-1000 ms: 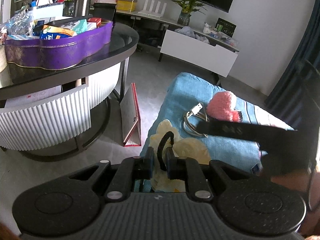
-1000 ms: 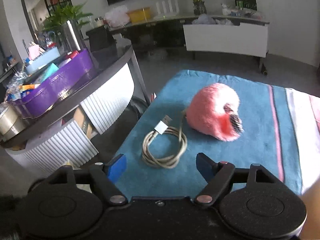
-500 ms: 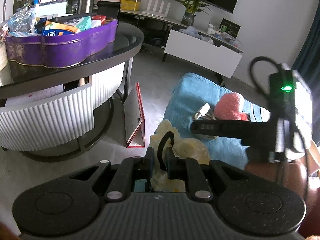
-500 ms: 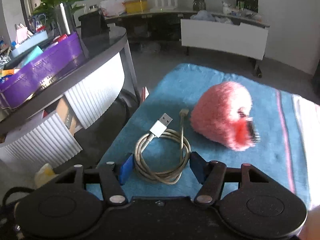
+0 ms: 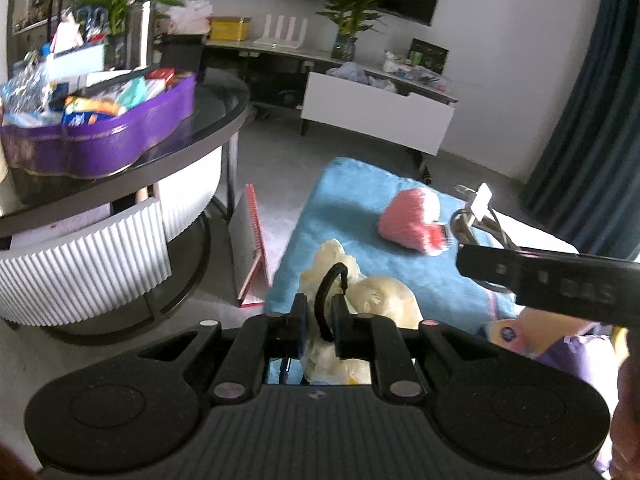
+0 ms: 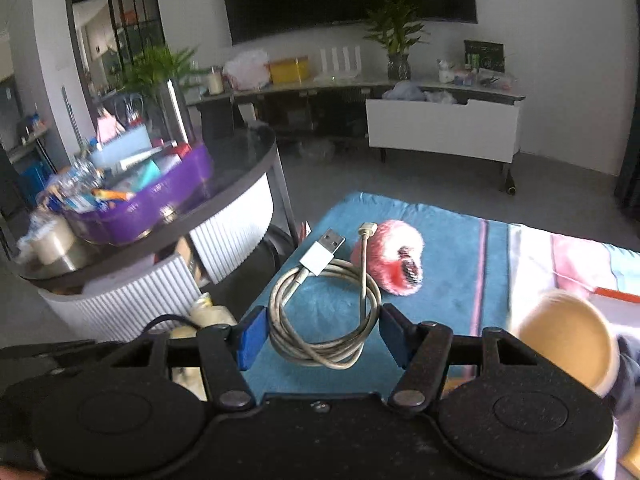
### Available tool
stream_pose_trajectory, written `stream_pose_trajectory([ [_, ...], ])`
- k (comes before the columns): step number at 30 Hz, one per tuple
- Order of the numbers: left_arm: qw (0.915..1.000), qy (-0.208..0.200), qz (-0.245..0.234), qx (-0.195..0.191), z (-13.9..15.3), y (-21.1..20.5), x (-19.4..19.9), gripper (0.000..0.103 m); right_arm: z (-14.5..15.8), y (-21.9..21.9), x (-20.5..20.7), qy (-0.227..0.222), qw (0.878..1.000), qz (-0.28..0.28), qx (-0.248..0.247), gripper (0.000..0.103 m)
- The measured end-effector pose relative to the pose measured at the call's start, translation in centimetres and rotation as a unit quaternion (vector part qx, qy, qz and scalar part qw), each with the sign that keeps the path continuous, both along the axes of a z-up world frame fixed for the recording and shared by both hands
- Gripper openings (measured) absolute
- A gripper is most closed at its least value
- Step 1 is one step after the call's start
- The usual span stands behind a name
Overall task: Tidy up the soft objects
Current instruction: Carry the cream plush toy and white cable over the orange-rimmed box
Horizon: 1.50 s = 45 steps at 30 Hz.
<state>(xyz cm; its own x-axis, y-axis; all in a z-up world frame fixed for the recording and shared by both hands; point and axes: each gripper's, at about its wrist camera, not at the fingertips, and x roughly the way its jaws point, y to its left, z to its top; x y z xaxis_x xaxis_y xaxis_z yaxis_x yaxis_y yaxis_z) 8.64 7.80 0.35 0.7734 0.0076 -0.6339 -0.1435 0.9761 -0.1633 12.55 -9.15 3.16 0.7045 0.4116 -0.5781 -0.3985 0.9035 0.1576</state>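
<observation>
A coiled, off-white charging cable with a white USB plug hangs lifted between the two fingers of the right claw, its loops bunched, the USB plug and a second, smaller connector sticking up and away. A fluffy pink plush toy with a red and dark patch lies on its side on the teal-blue fleece blanket, near the blanket's far end. A pale cream-yellow soft toy with a thin black loop strap sits at the blanket's near edge; the left claw pinches that strap.
</observation>
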Motion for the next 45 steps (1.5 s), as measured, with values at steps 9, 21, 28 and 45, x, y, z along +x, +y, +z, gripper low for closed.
stream_pose_trajectory([
  [9,0.9993,-0.005,-0.034,0.016,2.0,-3.9,-1.4,0.015,2.5,-5.4,-5.0,-0.024,0.999,-0.021,0.003,0.074],
  [21,0.9954,-0.015,-0.09,0.03,3.4,-9.4,-2.6,0.015,3.6,-12.6,-9.0,-0.038,0.997,-0.07,0.017,0.074],
  [28,0.9923,-0.019,-0.118,0.03,3.7,-11.9,-3.0,0.015,3.7,-16.1,-10.2,-0.04,0.994,-0.1,0.025,0.074],
  [45,0.9826,-0.026,-0.18,0.037,3.9,-17.4,-2.6,0.015,3.0,-21.8,-11.6,-0.037,0.985,-0.162,0.036,0.074],
])
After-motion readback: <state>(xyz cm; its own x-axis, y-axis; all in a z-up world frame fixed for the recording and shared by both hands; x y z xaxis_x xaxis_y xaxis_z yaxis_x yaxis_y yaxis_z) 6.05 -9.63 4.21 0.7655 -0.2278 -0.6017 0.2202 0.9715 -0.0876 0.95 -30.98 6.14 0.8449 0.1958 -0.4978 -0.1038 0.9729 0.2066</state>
